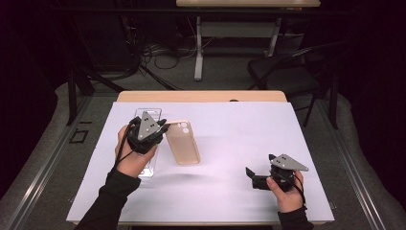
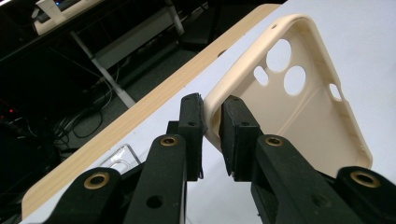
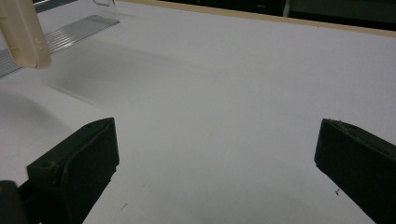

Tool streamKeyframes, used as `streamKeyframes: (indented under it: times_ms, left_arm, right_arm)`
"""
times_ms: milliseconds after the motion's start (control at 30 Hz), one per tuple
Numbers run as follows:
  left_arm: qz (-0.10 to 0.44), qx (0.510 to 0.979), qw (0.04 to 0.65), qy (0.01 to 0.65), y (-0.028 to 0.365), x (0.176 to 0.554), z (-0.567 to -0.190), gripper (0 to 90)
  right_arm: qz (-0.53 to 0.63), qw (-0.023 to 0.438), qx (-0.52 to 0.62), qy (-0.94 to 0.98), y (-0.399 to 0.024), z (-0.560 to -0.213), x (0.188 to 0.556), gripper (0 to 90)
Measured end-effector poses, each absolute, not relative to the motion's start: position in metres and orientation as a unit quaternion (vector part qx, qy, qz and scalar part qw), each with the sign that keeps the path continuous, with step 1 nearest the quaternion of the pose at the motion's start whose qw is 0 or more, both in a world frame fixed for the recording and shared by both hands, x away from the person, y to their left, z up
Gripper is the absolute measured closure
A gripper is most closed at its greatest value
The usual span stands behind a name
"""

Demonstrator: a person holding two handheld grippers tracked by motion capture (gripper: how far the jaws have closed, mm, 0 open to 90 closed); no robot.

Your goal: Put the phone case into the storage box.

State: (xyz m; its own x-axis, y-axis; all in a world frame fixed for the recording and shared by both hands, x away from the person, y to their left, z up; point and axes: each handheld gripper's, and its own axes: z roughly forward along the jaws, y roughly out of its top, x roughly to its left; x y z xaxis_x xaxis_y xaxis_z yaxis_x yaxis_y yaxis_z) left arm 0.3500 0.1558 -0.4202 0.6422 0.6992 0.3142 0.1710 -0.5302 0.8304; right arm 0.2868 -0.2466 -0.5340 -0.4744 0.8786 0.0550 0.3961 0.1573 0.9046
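Observation:
A beige phone case [image 1: 183,143] with camera cut-outs hangs lifted above the white table cover, and its shadow lies below it. My left gripper [image 1: 162,128] is shut on the case's long edge. In the left gripper view the two jaws pinch the rim of the beige phone case [image 2: 303,107] at my left gripper [image 2: 212,123], with the case's hollow inside facing the camera. My right gripper [image 1: 250,175] rests low at the right front of the table, open. In its own view my right gripper [image 3: 215,140] has its jaws wide apart over bare white surface, and a corner of the beige case [image 3: 23,32] shows at the top left.
A clear case or tray [image 1: 147,168] lies under my left hand, and the same clear piece [image 2: 119,156] sits near the wooden table edge [image 2: 140,112]. A white sheet [image 1: 230,143] covers the table. Beyond it stand a chair [image 1: 287,72] and floor cables [image 1: 163,52].

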Motion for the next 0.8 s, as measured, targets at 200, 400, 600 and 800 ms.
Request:
streamKeyframes:
  times_ms: [200,400,600,800]
  left_arm:
    - [0.332,0.809,0.404,0.267,0.156,0.357,-0.417,79.6]
    - [0.336,0.809,0.404,0.264,0.158,0.366,-0.414,79.7]
    - [0.33,0.809,0.408,0.267,0.164,0.375,-0.412,79.7]
    - [0.341,0.807,0.402,0.267,0.17,0.381,-0.406,79.7]
  right_arm:
    - [0.473,0.257,0.443,0.717,-0.246,-0.534,0.287,0.0]
    - [0.472,0.256,0.446,0.716,-0.246,-0.535,0.287,0.0]
    - [0.472,0.255,0.446,0.716,-0.246,-0.535,0.287,0.0]
    - [0.471,0.255,0.445,0.718,-0.245,-0.536,0.287,0.0]
